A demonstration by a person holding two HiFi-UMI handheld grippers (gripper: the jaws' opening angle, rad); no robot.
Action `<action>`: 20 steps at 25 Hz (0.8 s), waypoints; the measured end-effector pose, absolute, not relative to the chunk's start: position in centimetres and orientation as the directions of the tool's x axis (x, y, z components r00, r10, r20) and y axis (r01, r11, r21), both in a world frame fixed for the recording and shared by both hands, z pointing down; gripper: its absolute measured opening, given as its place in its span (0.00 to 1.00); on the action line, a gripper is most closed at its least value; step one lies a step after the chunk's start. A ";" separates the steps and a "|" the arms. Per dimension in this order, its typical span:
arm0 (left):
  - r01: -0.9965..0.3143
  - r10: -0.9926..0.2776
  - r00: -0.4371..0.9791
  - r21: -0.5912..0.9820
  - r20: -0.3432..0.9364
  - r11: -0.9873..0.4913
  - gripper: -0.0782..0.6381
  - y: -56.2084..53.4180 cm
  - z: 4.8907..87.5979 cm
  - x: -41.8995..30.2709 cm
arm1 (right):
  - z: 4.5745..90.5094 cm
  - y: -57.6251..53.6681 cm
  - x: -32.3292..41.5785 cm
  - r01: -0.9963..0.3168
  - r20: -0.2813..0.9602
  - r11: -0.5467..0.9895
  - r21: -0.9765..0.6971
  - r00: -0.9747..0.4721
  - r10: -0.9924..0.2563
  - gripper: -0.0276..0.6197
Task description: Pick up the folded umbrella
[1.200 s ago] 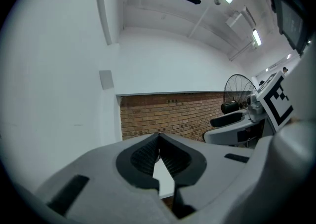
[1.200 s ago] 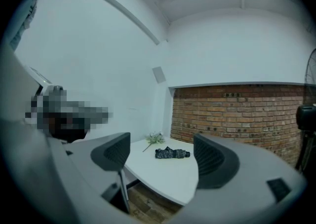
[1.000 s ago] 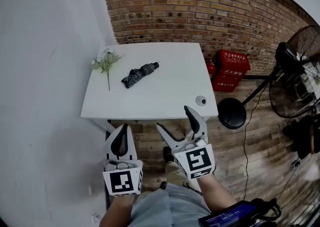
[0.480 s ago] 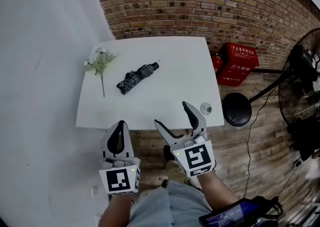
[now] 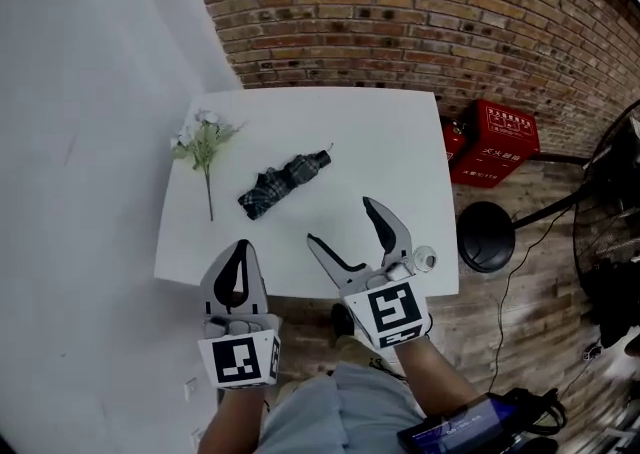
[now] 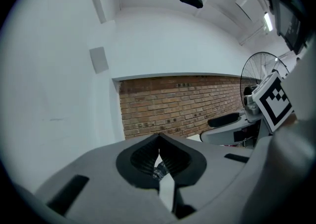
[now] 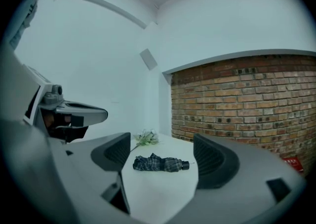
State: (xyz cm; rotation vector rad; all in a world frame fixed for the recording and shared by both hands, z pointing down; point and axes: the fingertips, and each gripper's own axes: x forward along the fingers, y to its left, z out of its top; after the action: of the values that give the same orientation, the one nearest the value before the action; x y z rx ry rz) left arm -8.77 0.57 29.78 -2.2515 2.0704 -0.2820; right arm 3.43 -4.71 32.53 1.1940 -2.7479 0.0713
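Observation:
A dark plaid folded umbrella point(image 5: 283, 182) lies on the white table point(image 5: 380, 142), left of the middle, its handle end toward the back right. In the right gripper view the umbrella point(image 7: 159, 163) shows ahead between the jaws, still some way off. My right gripper point(image 5: 348, 228) is open over the table's front edge, nothing between its fingers. The left gripper point(image 5: 236, 254) hangs at the table's front left edge with its jaws shut and empty. Through the left gripper point(image 6: 159, 150) only a sliver of the umbrella shows.
A sprig of artificial flowers point(image 5: 204, 142) lies at the table's left side. A small white round object point(image 5: 424, 259) sits at the front right corner. Red crates point(image 5: 500, 138) and a fan's round base point(image 5: 486, 236) stand on the wooden floor to the right. A brick wall runs behind.
Both grippers have moved forward toward the table. The right gripper's jaws now reach over its front edge, and the left gripper's tip has come up to that edge. Jaw openings look unchanged.

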 end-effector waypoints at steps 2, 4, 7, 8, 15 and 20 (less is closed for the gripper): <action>-0.981 -0.995 0.060 -0.178 0.083 -0.074 0.12 -0.7 29.5 -9.2 | 32.2 -6.1 2.9 -0.719 0.145 0.694 0.016 -0.685 -0.714 0.66; -0.982 -0.996 0.046 -0.181 0.076 -0.059 0.12 -1.7 29.1 -9.6 | 32.0 -7.4 2.4 -0.711 0.136 0.703 0.021 -0.695 -0.706 0.66; -0.982 -0.998 0.028 -0.184 0.058 -0.038 0.12 -2.9 28.4 -10.2 | 31.4 -8.8 1.6 -0.697 0.124 0.716 0.033 -0.708 -0.695 0.66; -0.982 -0.998 0.022 -0.184 0.051 -0.031 0.12 -3.2 28.2 -10.4 | 31.2 -9.2 1.4 -0.693 0.119 0.720 0.038 -0.712 -0.691 0.66; -0.982 -1.000 -0.022 -0.186 -0.006 0.023 0.12 -4.1 26.4 -11.6 | 29.3 -10.8 -0.2 -0.659 0.085 0.749 0.072 -0.744 -0.663 0.66; -0.981 -0.998 -0.052 -0.185 -0.019 0.055 0.12 -4.0 25.5 -13.1 | 28.4 -11.3 -1.7 -0.642 0.076 0.762 0.083 -0.759 -0.647 0.66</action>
State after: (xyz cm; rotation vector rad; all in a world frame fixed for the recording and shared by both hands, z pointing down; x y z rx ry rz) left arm -13.05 -4.02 25.50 -2.0589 2.1738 -0.1829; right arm -1.75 -11.31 28.44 1.0466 -2.8545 -0.0783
